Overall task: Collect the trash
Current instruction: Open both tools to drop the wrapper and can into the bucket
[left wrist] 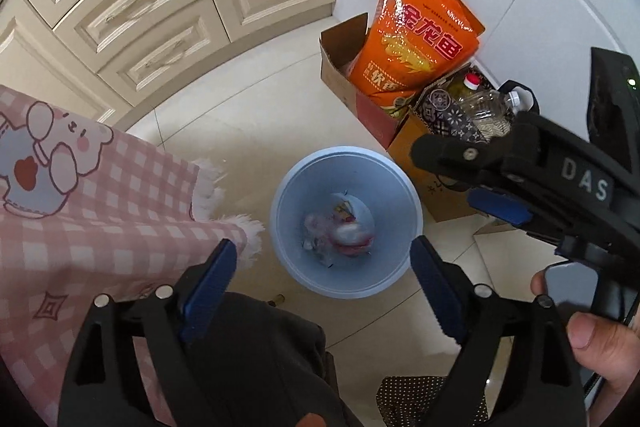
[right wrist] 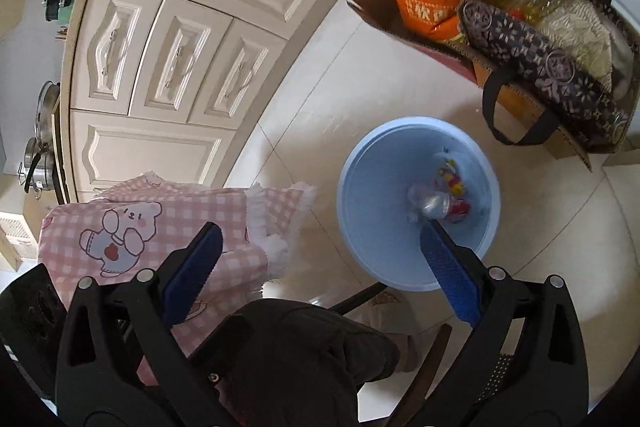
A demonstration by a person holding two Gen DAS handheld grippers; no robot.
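Pink checked cloth (left wrist: 100, 211) drapes at nine o'clock; the left gripper (left wrist: 320, 267) hangs spread and empty over the pale blue bin (left wrist: 280, 223), trash (left wrist: 340, 231) at its bottom. At three o'clock, the right gripper (right wrist: 320, 259) is spread, empty too.

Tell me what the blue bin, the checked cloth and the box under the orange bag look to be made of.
Blue bin: likely moulded plastic, smooth with a soft sheen and a thin, even rim.
Checked cloth: woven fabric, matte, with a fluffy white fringe along its edge.
Box: corrugated cardboard, dull brown with raw cut flaps.
Orange bag: glossy plastic film, judging by its glare.
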